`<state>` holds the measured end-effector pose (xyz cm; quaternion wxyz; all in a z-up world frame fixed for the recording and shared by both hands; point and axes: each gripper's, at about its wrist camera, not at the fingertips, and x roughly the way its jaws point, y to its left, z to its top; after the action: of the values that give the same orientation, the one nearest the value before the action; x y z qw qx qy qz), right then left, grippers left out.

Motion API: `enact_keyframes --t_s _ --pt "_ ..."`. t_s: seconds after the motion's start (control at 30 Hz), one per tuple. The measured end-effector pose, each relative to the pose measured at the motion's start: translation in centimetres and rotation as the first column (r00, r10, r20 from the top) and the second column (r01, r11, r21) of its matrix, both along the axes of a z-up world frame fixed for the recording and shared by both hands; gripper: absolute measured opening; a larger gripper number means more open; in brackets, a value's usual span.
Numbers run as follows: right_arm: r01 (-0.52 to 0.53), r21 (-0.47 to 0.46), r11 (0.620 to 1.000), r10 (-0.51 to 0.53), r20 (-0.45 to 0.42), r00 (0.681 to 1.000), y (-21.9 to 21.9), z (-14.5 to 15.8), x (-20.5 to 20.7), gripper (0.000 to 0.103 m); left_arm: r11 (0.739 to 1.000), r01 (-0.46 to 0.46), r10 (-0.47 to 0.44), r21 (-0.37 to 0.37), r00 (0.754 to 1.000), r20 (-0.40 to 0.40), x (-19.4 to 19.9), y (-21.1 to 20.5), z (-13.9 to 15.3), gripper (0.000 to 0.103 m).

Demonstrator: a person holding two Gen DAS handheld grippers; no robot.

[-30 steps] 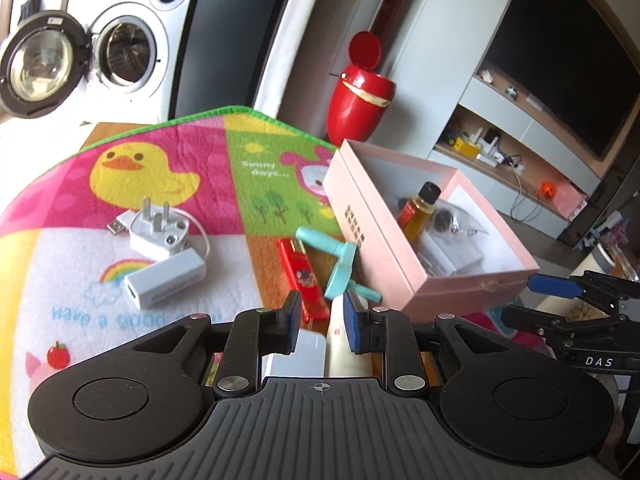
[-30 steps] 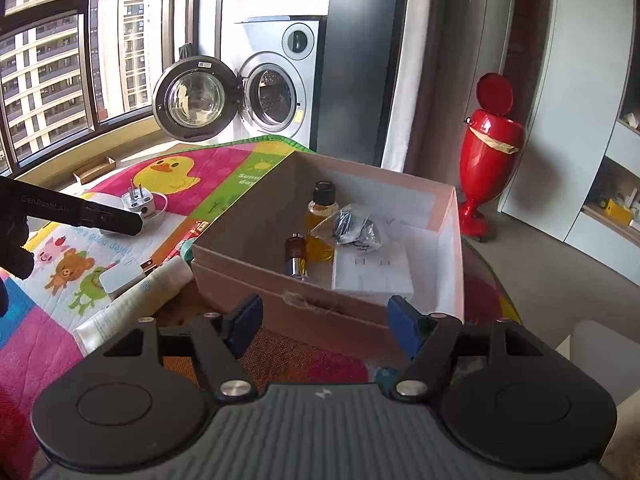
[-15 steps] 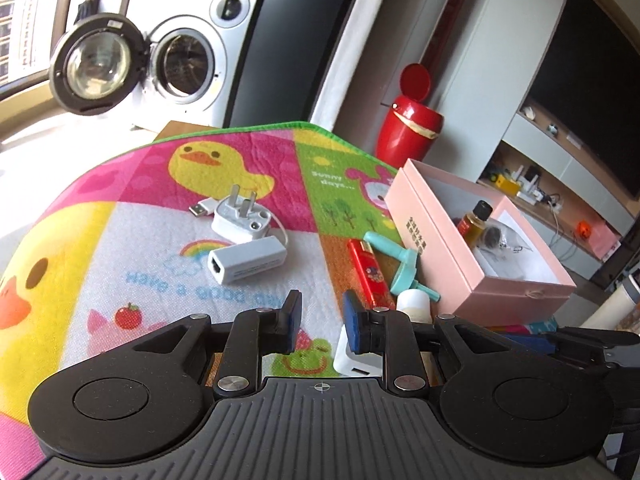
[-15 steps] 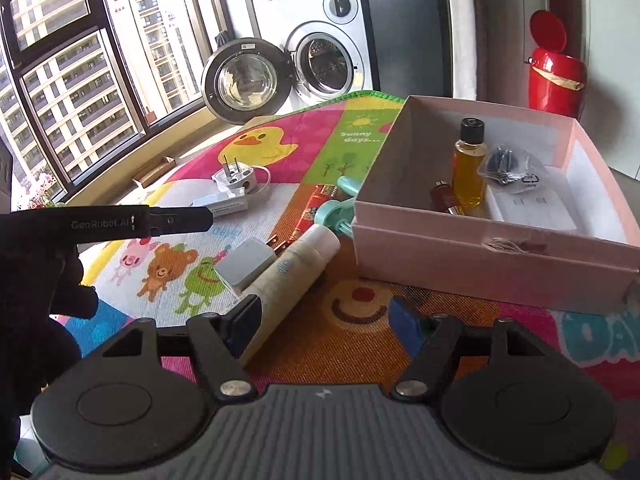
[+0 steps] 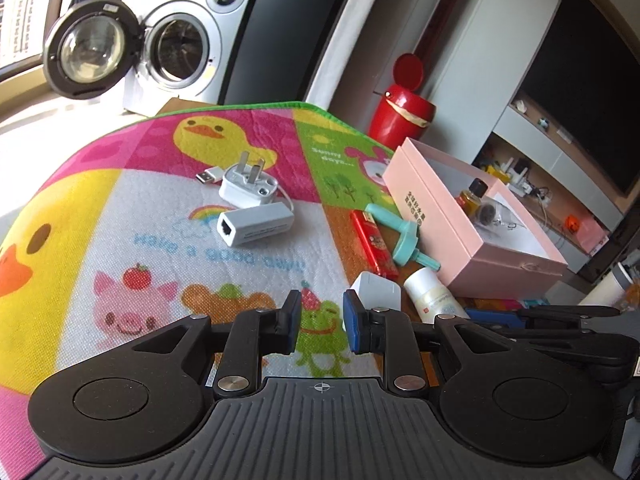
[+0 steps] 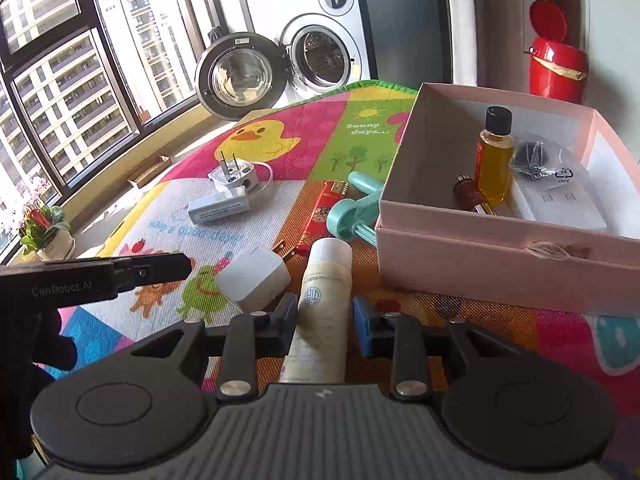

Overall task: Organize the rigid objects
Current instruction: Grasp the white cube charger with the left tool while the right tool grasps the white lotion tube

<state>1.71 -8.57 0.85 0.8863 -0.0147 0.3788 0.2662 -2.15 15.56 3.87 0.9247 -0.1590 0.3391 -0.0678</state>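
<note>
A pink box (image 6: pixel 500 240) on the play mat holds an oil bottle (image 6: pixel 494 156), a small dark vial and a bagged item. On the mat lie a cream tube (image 6: pixel 324 300), a white cube charger (image 6: pixel 252 278), a red lighter (image 5: pixel 374 244), a teal tool (image 5: pixel 404 236), a white adapter (image 5: pixel 256 226) and a plug (image 5: pixel 248 186). My right gripper (image 6: pixel 325 326) is open, its jaws on either side of the tube. My left gripper (image 5: pixel 322 322) is open and empty above the mat, just left of the cube charger (image 5: pixel 378 294).
A washing machine (image 5: pixel 172 52) with its door open stands beyond the mat. A red bin (image 5: pixel 400 114) stands behind the box. A potted plant (image 6: pixel 44 228) sits by the window. The mat's far edge (image 5: pixel 240 106) curves close to the machine.
Both grippers pulled back from the box. The right one swung left and lowered over the cream tube, its jaws narrowing around it. The left one backed away over the mat.
</note>
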Motion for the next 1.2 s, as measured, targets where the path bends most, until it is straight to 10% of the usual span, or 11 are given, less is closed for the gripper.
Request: enact_keyframes --t_s 0.27,0.5,0.83,1.2 --pt "0.037 -0.166 0.985 -0.014 0.133 0.991 -3.4 -1.0 -4.7 0.03 0.979 0.091 -0.098 0.184 0.995 0.029 1.4 -5.3 0.7 0.025" --pt "0.11 -0.128 0.986 -0.091 0.143 0.986 -5.9 -1.6 -4.9 0.07 0.941 0.15 -0.163 0.302 0.986 0.02 2.1 -8.4 -0.2 0.03" --pt "0.115 -0.088 0.989 -0.102 0.141 0.985 -6.6 -2.0 -5.0 0.081 0.897 0.234 -0.264 0.375 0.964 0.031 1.3 -10.5 -0.6 0.055" --pt "0.11 -0.089 0.99 -0.097 0.14 0.985 -6.3 -2.1 -5.1 0.085 0.945 0.092 -0.104 0.313 0.994 0.022 2.2 -7.2 -0.1 0.051"
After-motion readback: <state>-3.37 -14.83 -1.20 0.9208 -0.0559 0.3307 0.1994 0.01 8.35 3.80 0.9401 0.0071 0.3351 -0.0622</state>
